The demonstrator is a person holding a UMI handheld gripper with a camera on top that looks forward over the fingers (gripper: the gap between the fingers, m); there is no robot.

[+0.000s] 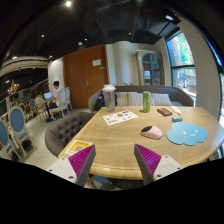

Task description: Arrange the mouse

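- We see the gripper (116,158) with fingers spread wide, holding nothing.
- Mouse (151,131) lies on the wooden table (115,140), beyond the fingers, beside the blue mat (187,133).

Desk (120,140): round, light wood | mouse (151,131) near middle | blue cloud-shaped mat (187,133) beside mouse | green cup (146,101) at far edge | white printed sheet (120,117) | small teal item (176,118) | colourful card (76,148) at near edge

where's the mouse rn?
Gripper view: the mouse sits on the table, ahead and right of the open gripper, just left of the blue mat.
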